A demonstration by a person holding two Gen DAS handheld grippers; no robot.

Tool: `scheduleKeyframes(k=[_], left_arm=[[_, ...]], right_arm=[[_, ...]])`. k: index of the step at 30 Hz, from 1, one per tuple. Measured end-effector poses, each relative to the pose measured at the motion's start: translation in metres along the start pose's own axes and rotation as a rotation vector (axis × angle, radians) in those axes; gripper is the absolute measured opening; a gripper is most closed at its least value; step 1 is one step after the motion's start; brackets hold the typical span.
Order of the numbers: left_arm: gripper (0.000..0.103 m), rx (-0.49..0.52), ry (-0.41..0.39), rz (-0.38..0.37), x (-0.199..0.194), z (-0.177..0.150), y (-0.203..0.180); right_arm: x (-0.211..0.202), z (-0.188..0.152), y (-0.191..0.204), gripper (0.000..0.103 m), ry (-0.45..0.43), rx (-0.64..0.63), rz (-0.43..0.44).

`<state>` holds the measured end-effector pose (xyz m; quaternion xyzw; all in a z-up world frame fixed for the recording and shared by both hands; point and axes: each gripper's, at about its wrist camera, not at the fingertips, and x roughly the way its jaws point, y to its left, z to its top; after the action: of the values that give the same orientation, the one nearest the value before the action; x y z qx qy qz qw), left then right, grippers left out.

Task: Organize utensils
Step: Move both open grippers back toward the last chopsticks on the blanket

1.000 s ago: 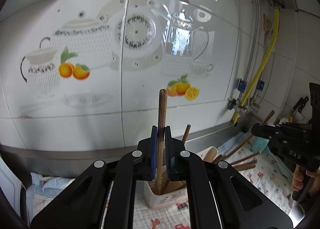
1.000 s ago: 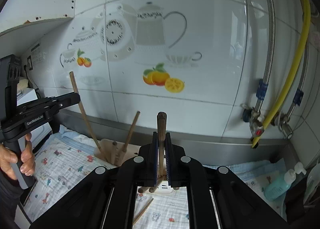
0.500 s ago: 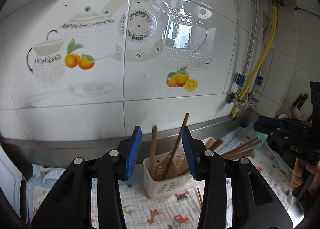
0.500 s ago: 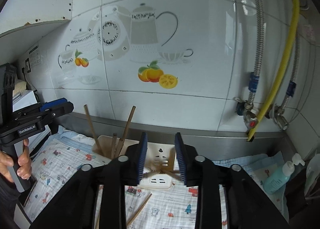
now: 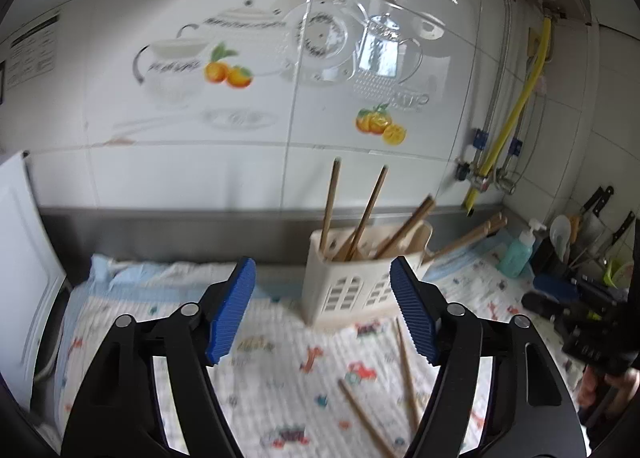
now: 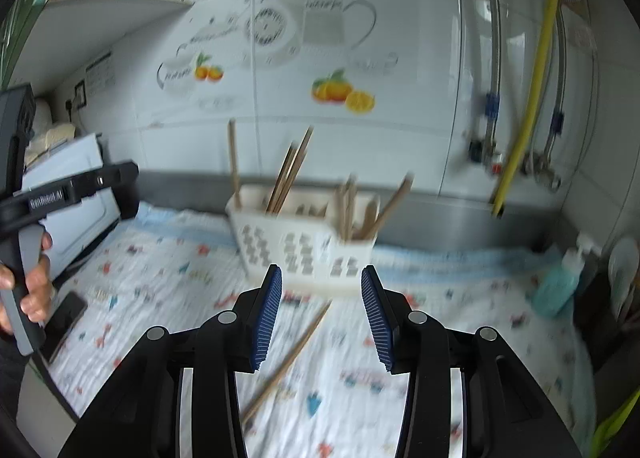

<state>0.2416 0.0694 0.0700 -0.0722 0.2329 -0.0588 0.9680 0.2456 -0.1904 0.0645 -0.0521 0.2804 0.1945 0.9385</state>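
A white plastic utensil holder (image 5: 352, 290) stands on the patterned cloth near the back wall, with several wooden chopsticks (image 5: 362, 213) leaning in it. It also shows in the right wrist view (image 6: 304, 246). Two loose chopsticks (image 5: 406, 362) lie on the cloth in front of it; one loose chopstick (image 6: 288, 362) shows in the right wrist view. My left gripper (image 5: 322, 312) is open and empty, in front of the holder. My right gripper (image 6: 322, 314) is open and empty above the loose chopstick. The other gripper shows at the edge of each view.
A patterned cloth (image 5: 280, 370) covers the counter. A teal soap bottle (image 5: 518, 250) and knives (image 5: 598, 201) stand at the right. A white appliance (image 5: 24, 258) is at the left. Pipes and a yellow hose (image 5: 512, 117) run down the tiled wall.
Both grippers opened and let their chopsticks drop into the holder. Both then drew back and lowered, and their jaws stand wider now.
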Motion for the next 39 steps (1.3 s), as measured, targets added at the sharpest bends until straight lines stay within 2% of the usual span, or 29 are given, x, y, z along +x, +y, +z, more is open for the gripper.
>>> scheduleKeyframes(k=[5,8,11,17,21,32,39], left_arm=[[0.078,-0.022,0.015,0.034,-0.016,-0.028,0.007],[0.086,-0.041,0.032,0.058,-0.022,-0.046,0.013],[0.088,-0.071,0.043,0.090,-0.027,-0.063,0.021],[0.092,-0.135,0.074,0.099,-0.030,-0.088,0.037],[0.092,-0.147,0.083,0.136,-0.030,-0.104,0.044],[0.092,-0.174,0.108,0.181,-0.030,-0.132,0.058],[0.092,-0.169,0.115,0.191,-0.031,-0.140,0.060]], right_arm=[[0.003,-0.038,0.016,0.040,0.044,0.037,0.022],[0.004,-0.058,0.027,0.041,0.058,0.047,0.008],[0.009,-0.076,0.036,0.040,0.081,0.059,0.005],[0.029,-0.103,0.052,0.040,0.143,0.097,0.014],[0.044,-0.117,0.058,0.034,0.183,0.131,0.020],[0.078,-0.129,0.063,0.019,0.250,0.190,0.006],[0.095,-0.132,0.060,0.015,0.287,0.226,-0.019]])
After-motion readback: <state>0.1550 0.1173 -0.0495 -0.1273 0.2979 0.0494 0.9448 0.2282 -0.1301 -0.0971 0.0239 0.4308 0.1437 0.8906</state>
